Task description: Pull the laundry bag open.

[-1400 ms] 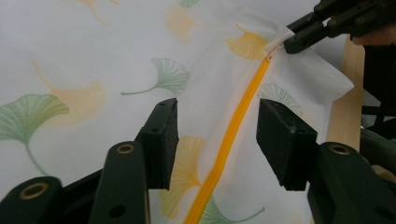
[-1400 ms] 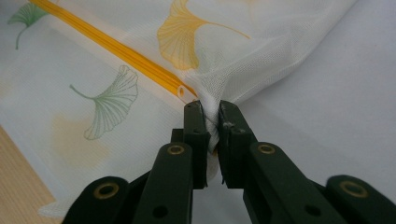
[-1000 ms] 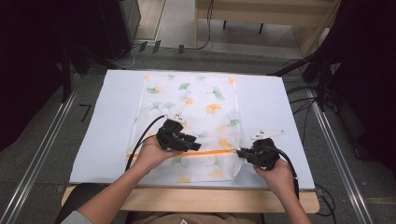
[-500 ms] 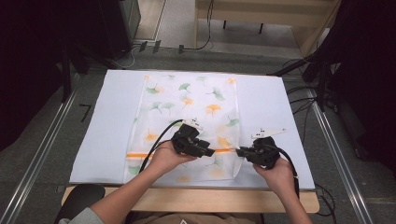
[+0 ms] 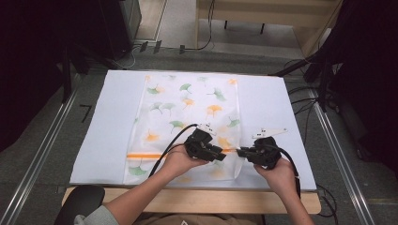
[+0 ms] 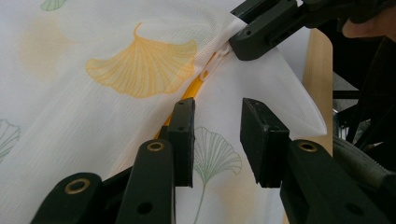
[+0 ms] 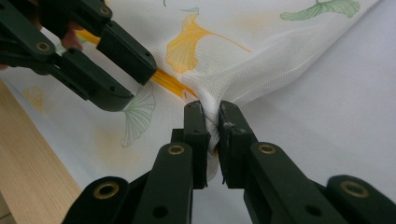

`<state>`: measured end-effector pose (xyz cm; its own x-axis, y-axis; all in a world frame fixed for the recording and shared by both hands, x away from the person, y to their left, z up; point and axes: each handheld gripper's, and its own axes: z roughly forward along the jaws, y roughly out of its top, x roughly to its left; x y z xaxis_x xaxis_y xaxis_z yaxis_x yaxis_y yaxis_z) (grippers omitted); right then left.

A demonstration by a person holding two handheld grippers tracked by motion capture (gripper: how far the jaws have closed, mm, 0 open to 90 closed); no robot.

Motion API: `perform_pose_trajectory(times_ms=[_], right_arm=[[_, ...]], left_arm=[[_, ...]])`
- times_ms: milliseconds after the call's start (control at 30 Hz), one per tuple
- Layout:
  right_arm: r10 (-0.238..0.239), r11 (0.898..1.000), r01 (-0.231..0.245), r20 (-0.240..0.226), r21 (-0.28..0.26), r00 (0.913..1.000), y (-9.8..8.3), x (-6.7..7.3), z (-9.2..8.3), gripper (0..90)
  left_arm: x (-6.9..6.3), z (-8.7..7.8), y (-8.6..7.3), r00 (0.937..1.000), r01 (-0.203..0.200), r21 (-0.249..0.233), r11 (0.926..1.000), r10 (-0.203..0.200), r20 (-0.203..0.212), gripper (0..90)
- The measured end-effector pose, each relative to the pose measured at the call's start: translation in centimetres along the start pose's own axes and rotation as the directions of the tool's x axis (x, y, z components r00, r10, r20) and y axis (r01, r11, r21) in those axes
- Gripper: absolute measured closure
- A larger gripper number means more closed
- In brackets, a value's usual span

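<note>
A white mesh bag (image 5: 187, 108) printed with ginkgo leaves lies flat on the white table cover (image 5: 108, 122). An orange zipper (image 5: 145, 155) crosses it near the front edge. My right gripper (image 7: 211, 121) is shut on the bunched bag edge at the zipper's right end (image 5: 240, 152). My left gripper (image 6: 217, 140) hovers just left of it (image 5: 224, 154); its jaws have just been closing but stand apart over the fabric, not pressing it. The orange zipper (image 6: 194, 91) runs under the left jaw toward a white zipper pull (image 6: 212, 65) next to the right gripper (image 6: 252, 32).
The table's wooden front edge (image 5: 197, 199) lies just below both hands. Cables (image 5: 300, 93) trail off the table's right side, and metal rails (image 5: 42, 154) flank it. A black chair part (image 5: 77, 201) sits at the lower left.
My left gripper has slid right along the zipper until it is close beside the right gripper, and its jaws have narrowed. The right gripper has kept still with the bag edge in it.
</note>
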<state>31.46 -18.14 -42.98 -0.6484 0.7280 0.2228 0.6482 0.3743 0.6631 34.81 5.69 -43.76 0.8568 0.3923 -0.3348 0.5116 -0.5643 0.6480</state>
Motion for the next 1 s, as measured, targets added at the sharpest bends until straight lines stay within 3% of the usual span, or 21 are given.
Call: perform_pose_trajectory(times_ms=[400, 533, 600, 767, 1000], right_arm=[[-0.028, 1.000, 0.027, -0.039, -0.015, 0.9988, 0.2, 0.4, -0.2, 84.9], [-0.039, 0.999, 0.038, -0.053, -0.017, 0.9979, 0.3, 0.5, -0.2, 85.0], [-0.045, 0.999, 0.044, -0.058, -0.019, 0.9973, 0.3, 0.6, -0.3, 85.0], [-0.052, 0.998, 0.050, -0.060, -0.024, 0.9969, 0.4, 0.7, -0.3, 85.1], [-0.064, 0.998, 0.063, -0.062, -0.019, 0.9960, 0.4, 0.9, -0.2, 85.1]], left_arm=[[0.1, 1.3, 0.3, 0.9999, 0.000, -0.019, 0.9998, 0.001, 0.013, 62.9], [0.1, 1.3, 0.5, 0.9998, -0.018, -0.019, 0.9996, 0.019, 0.007, 62.1], [0.1, 1.4, 0.5, 0.9997, -0.013, -0.029, 0.9995, 0.014, 0.022, 62.0], [-0.2, 1.7, 0.5, 0.9988, -0.035, -0.018, 0.9992, 0.036, 0.034, 66.2], [-0.2, 1.9, 0.7, 0.9992, -0.013, -0.019, 0.9997, 0.014, 0.039, 69.7]])
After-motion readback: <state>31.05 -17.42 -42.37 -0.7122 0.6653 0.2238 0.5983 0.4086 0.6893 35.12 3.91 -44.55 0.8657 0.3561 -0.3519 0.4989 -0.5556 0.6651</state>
